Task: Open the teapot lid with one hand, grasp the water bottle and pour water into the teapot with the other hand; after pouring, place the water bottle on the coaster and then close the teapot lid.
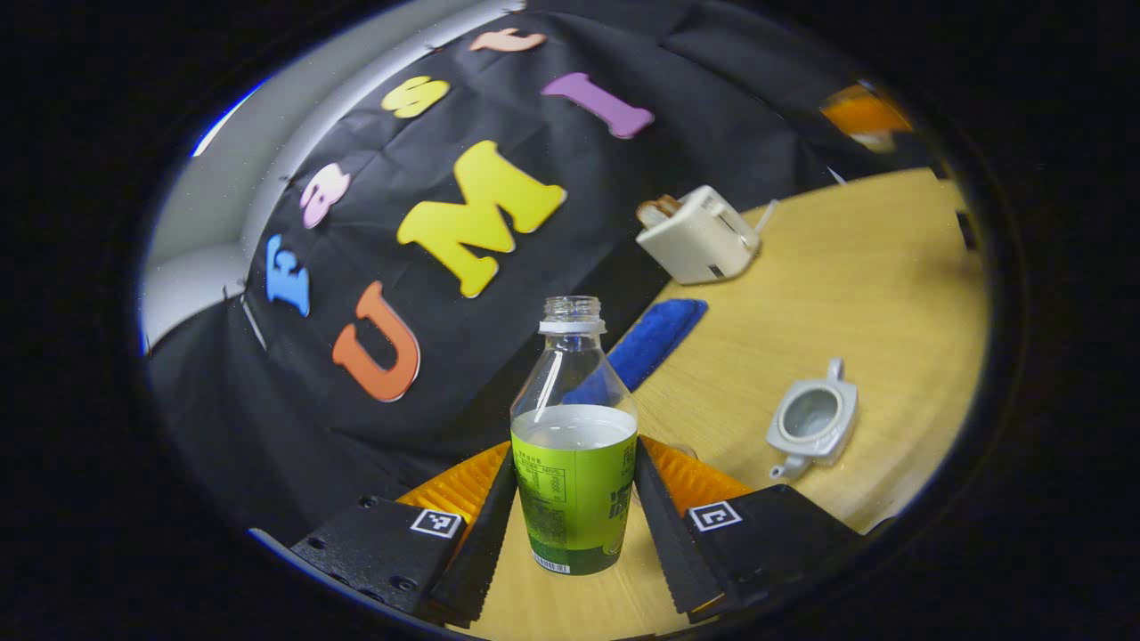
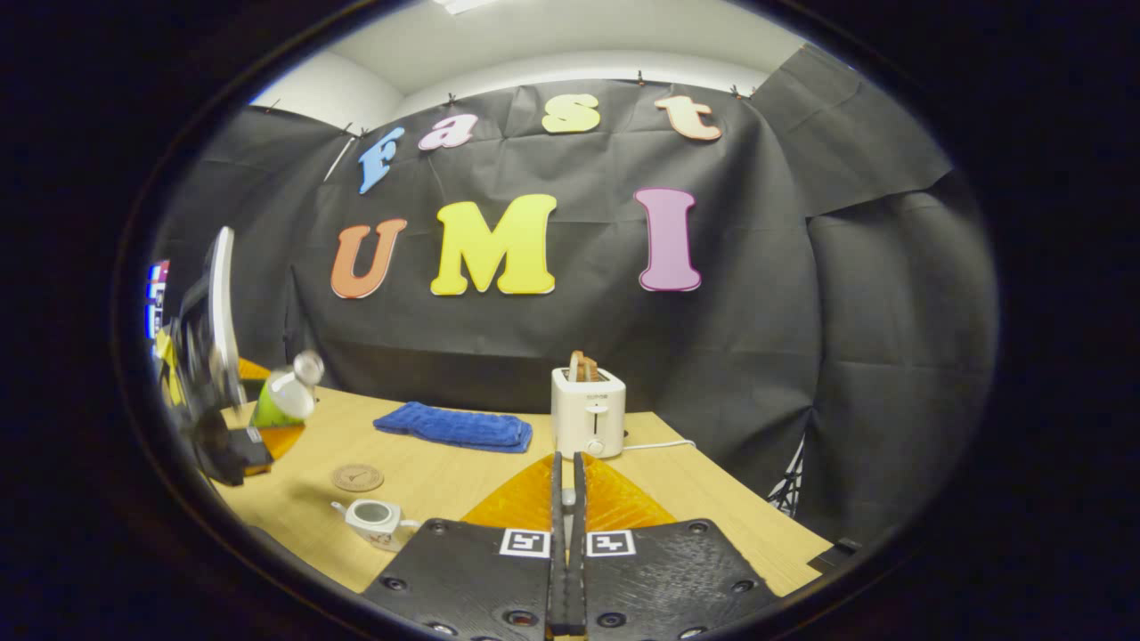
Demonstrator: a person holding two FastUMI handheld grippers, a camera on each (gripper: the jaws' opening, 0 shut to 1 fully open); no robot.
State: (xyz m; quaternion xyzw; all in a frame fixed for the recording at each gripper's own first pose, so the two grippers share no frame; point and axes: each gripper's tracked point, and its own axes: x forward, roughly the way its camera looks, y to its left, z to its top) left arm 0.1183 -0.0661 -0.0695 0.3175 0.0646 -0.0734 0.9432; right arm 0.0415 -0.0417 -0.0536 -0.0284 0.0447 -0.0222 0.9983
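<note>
Fingers at the pouring stage, teapot uncovered.
My left gripper (image 1: 574, 499) clamps the water bottle (image 1: 574, 445), uncapped, part full, lifted near the open teapot (image 1: 812, 420); my right gripper (image 2: 567, 525) is pinched on what I judge the lid knob. Coaster (image 2: 357, 477) bare; placing and closing remain.

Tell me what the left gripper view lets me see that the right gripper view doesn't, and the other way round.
The left gripper view adds a close look at the left tool clamped on the water bottle, which is uncapped and partly full, plus a look down into the lidless teapot. The right gripper view adds the round coaster and the right tool pinching a small pale piece, probably the lid's knob. Both share the water bottle, teapot, toaster, blue cloth and wooden table.
</note>
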